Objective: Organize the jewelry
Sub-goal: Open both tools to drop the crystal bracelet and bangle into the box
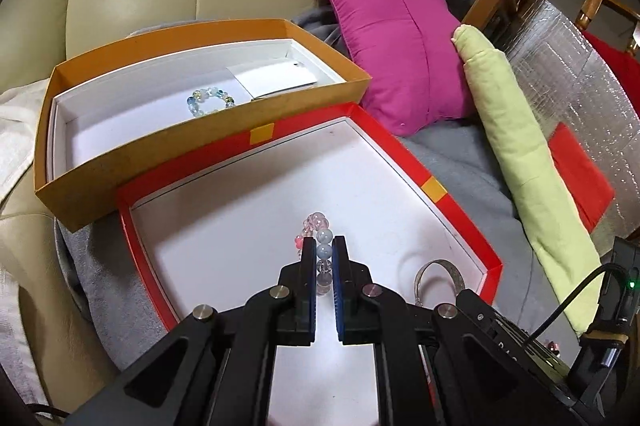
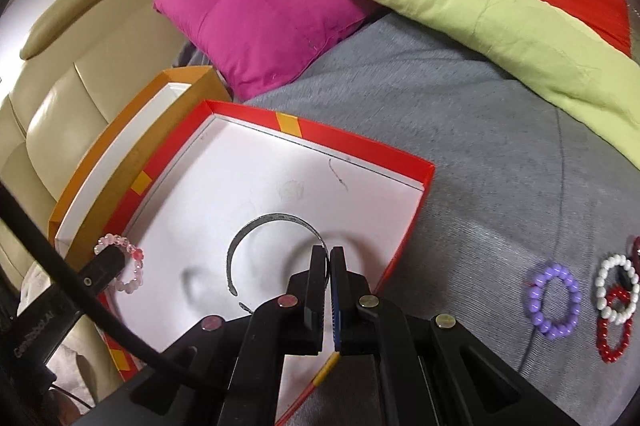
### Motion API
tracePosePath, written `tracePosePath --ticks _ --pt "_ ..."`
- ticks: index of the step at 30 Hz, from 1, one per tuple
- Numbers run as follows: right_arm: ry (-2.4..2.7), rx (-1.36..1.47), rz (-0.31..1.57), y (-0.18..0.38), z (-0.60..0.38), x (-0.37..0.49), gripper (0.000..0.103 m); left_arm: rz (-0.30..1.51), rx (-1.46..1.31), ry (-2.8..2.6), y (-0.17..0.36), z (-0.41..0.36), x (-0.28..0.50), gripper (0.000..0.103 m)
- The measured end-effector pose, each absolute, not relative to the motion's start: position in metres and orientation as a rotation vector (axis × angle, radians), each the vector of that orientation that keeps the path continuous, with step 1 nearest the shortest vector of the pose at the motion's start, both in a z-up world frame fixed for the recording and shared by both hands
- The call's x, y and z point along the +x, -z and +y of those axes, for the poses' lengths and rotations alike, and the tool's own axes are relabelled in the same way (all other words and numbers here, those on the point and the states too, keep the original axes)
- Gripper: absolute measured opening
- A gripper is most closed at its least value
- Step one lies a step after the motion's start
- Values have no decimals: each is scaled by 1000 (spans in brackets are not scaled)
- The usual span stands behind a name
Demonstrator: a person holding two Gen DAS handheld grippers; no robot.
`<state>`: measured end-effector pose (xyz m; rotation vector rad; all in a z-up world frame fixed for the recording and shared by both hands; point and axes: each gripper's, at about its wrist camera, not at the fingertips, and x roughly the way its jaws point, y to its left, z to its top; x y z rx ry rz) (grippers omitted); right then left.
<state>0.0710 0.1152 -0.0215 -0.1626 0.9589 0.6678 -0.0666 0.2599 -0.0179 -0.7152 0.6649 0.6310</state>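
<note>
Grey blanket [image 2: 460,154] underneath. My left tongs [image 1: 324,246] pinch pink bead bracelet [image 1: 316,230], right tongs [image 2: 329,256] pinch silver bangle [image 2: 272,222], both over red box [image 2: 360,148]; I lower gently, then release.

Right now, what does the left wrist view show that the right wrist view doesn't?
Left wrist only: the blue-green bead bracelet and white card inside the orange box.

Right wrist only: purple, white and red bead bracelets on the grey blanket.

Both: the red box, the pink bead bracelet in the left gripper, and the metal cuff in the right gripper.
</note>
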Motion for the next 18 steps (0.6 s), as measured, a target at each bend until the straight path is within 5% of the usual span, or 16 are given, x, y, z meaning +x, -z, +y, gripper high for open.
tracePosePath --ticks 18 --pt "-658 -192 977 28 122 73 3 699 -717 -666 24 262 -63 8"
